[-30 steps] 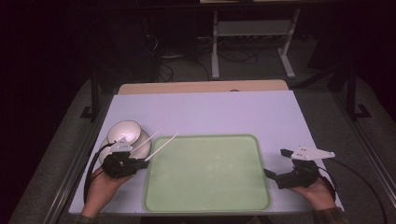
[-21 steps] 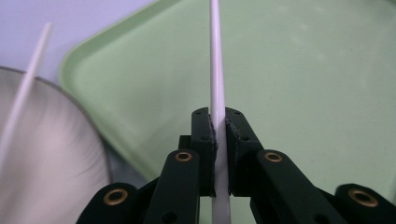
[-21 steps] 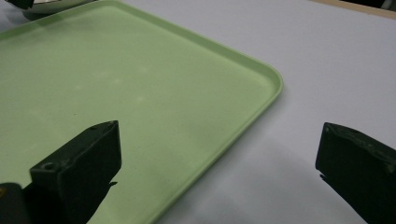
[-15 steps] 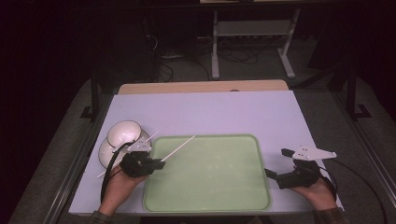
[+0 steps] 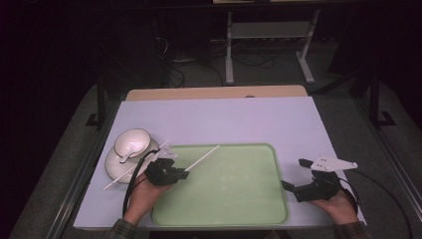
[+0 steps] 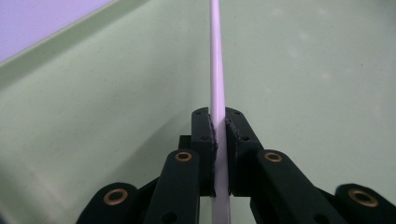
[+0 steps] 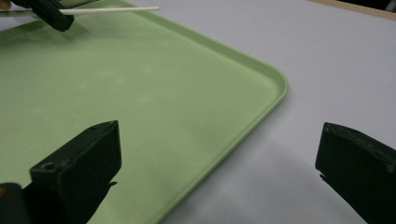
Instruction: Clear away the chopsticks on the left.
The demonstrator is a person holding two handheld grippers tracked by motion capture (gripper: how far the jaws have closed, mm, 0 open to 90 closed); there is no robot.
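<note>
While the high view is looking down on the table (image 5: 219, 117), the left gripper (image 5: 185, 172) is sitting over the left edge of the green tray (image 5: 234, 211), its jaws clamping a white chopstick (image 5: 203, 157) that is slanting up and to the right above the tray. A second chopstick (image 5: 119, 178) is lying slantwise just left of that gripper, one end resting against the plate (image 5: 113, 165) that is carrying a white bowl (image 5: 130, 143). The right gripper (image 5: 293, 177) is resting on the table just beside the tray's right edge, jaws standing wide apart and holding nothing.

Left gripper view: both pads (image 6: 235, 135) are pressing on the chopstick (image 6: 216, 70), which is running straight ahead over the tray (image 6: 93, 116).

Right gripper view: the jaws are gaping apart, straddling the tray's (image 7: 261, 105) rim; the far chopstick (image 7: 116, 9) is showing at top left.
</note>
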